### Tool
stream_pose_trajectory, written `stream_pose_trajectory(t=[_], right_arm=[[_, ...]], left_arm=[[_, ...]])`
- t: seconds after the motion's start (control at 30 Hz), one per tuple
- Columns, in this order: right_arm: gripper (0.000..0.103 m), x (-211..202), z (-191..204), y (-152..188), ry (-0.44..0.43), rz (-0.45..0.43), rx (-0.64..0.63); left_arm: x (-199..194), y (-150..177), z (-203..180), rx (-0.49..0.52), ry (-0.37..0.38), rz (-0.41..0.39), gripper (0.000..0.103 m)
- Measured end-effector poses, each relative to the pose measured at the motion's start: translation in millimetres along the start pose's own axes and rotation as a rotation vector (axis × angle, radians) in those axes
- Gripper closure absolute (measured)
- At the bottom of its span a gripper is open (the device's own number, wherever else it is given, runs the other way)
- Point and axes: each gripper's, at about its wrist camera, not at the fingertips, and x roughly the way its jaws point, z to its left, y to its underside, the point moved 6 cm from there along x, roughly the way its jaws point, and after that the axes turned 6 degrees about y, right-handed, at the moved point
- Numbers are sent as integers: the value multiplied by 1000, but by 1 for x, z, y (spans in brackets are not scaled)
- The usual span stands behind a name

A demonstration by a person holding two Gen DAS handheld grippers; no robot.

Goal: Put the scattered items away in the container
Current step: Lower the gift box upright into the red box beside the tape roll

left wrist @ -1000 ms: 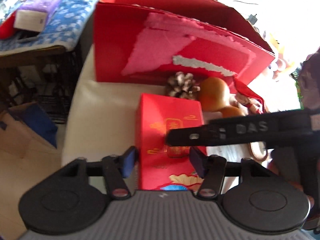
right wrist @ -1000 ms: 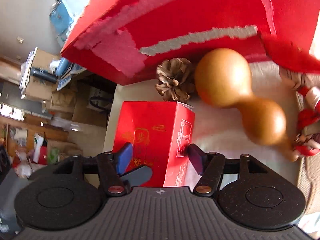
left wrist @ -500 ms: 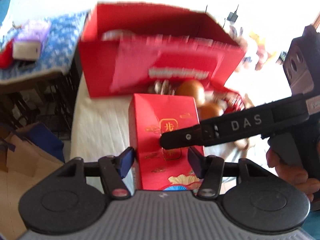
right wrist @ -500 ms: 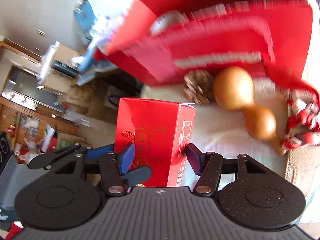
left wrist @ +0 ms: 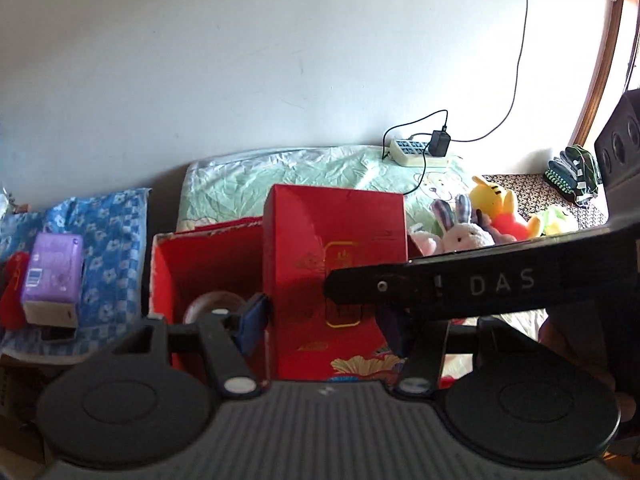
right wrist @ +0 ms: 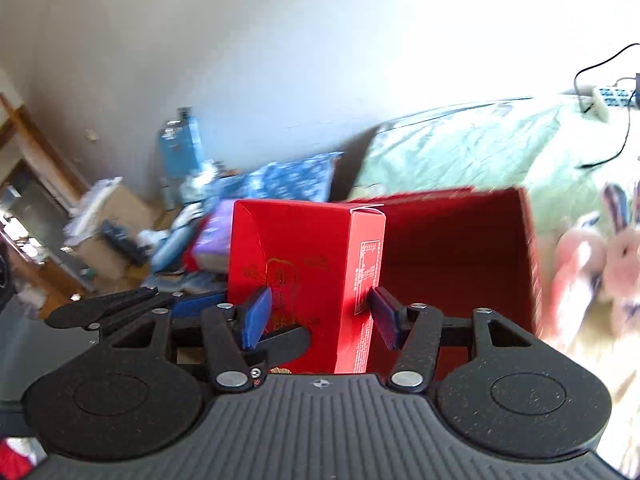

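A tall red gift box with gold print hangs in the air in front of the open red container. Both grippers hold it. My left gripper has its blue pads pressed on the box's two sides. My right gripper is shut on the same box from another side, and its black finger crosses the box's front in the left wrist view. The container's red inside shows behind the box. A round brown thing lies in the container, partly hidden.
Plush toys lie right of the container on a green sheet, with a power strip and its cable by the wall. A purple pack sits on a blue flowered cloth to the left.
Both grippers have risen with the red box, lifting it off the white surface to the container's rim. The gourd and pine cone have dropped out of view.
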Motion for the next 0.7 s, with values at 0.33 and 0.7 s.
stream_pose_trajectory(t=[0.33, 0.7], right_arm=[[45, 94, -66, -3, 133, 256, 60], [47, 148, -63, 23, 160, 515, 100]], left_arm=[[132, 8, 25, -51, -54, 215, 43], [163, 42, 58, -173, -120, 396, 45]])
